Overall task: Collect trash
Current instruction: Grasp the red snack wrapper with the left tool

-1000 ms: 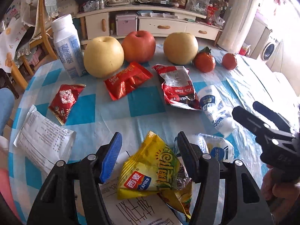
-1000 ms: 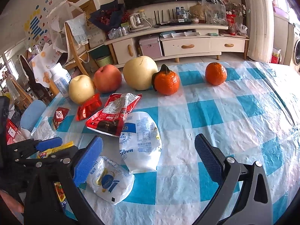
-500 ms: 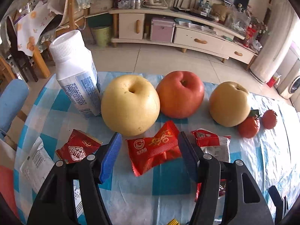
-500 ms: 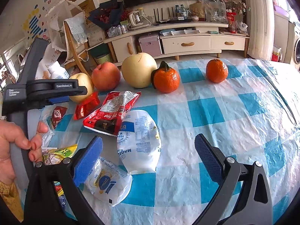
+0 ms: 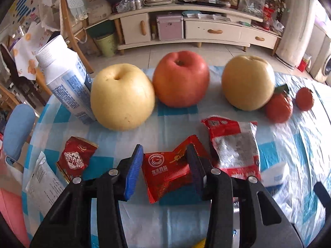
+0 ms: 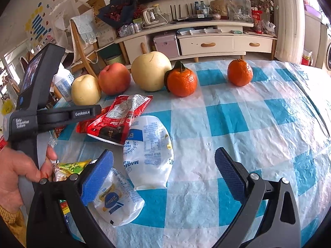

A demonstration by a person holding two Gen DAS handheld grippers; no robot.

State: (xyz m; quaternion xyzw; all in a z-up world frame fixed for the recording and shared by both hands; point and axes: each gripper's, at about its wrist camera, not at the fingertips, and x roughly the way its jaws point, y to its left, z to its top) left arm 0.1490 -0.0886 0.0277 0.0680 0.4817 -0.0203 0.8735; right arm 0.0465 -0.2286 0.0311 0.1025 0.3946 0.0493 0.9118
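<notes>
Closing around a red snack wrapper (image 5: 165,170) on the checked surface (image 5: 178,223), the left claw (image 5: 164,166) has its right pad touching the foil, the left pad just clear. Beyond lie a pear (image 5: 122,97) and apple (image 5: 181,78). The right claw (image 6: 163,177) hangs released, grasping nothing.

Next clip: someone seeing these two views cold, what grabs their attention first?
Probably the left gripper, its jaws closing around a crinkled red snack wrapper on the blue-and-white checked plastic tablecloth. Right behind it stands a row of big fruit: a yellow pear, a red apple and a second yellow pear, with two small oranges further right. The right gripper hangs open over a white plastic pouch.
</notes>
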